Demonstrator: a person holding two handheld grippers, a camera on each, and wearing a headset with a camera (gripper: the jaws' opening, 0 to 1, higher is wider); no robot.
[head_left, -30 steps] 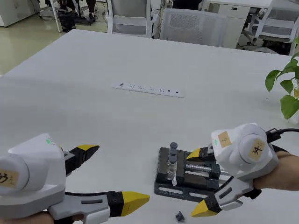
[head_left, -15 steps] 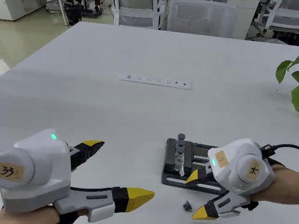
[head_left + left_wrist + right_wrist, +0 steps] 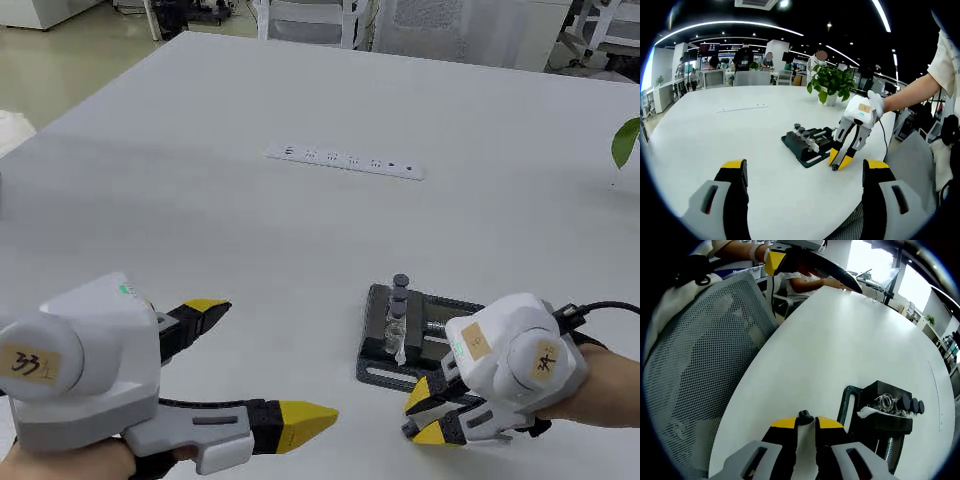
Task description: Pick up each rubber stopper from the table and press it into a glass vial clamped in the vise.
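Closing on the rubber stopper (image 3: 805,414), which sits on the surface (image 3: 840,340) just in front of the vise (image 3: 875,412), our right tongs (image 3: 806,423) now appear to pinch it at their tips, narrowed to a slit where a second ago they hung wide open above it. We judge the pick nearly made, with the lift to the one unstoppered glass vial (image 3: 884,401) next; our left tongs (image 3: 804,167) are spread wide and hold nothing.

I count one vise (image 3: 372,370), four vials (image 3: 885,401) I think, three stoppered, one loose stopper (image 3: 805,414), one power strip (image 3: 345,160).
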